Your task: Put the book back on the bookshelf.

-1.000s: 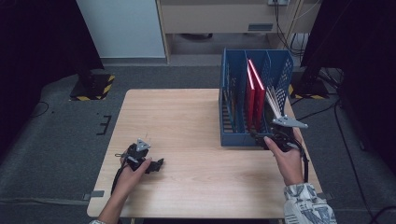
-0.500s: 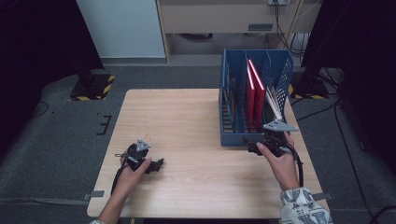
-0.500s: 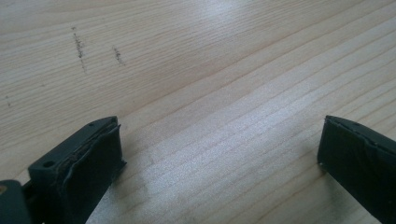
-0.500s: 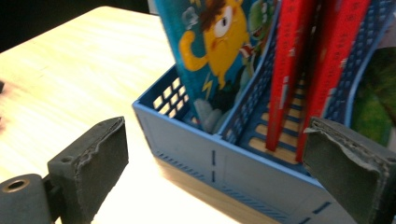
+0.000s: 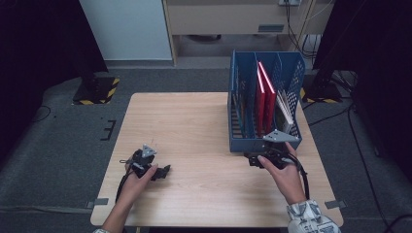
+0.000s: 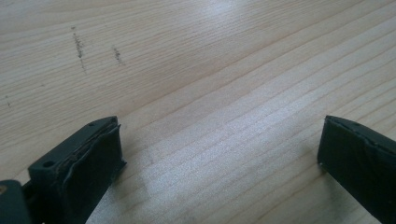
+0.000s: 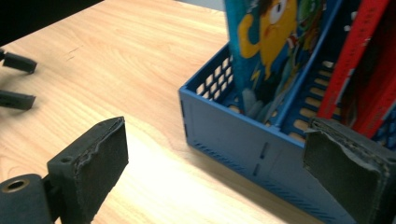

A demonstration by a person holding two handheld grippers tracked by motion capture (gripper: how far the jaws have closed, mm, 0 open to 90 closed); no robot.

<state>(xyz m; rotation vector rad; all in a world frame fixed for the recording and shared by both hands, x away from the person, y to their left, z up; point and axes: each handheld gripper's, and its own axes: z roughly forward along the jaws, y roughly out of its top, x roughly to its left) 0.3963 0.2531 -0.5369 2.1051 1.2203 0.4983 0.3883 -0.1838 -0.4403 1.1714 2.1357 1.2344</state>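
A blue slotted rack [image 5: 265, 143] stands on the right side of the wooden table [image 5: 194, 121]. It holds upright red books [image 5: 265, 94], a pale book [image 5: 286, 114] and a cartoon-covered book [image 7: 266, 51]. My right gripper [image 5: 251, 159] lies just in front of the rack's near wall, pointing left. In the right gripper view it [image 7: 215, 163] is open, with the rack's near corner [image 7: 233, 135] between the jaws and untouched. My left gripper [image 5: 164, 171] rests low on the table's near left. Its jaws [image 6: 219, 158] are spread wide over bare wood.
The left gripper's jaw tips [image 7: 16, 79] appear far off in the right gripper view. A black stand with a striped yellow-black base [image 5: 94, 90] sits on the floor left of the table. A cabinet [image 5: 233, 17] and cables lie behind it.
My right gripper has come away from the rack's front right corner, moving left and toward the person. The left gripper has stayed put.
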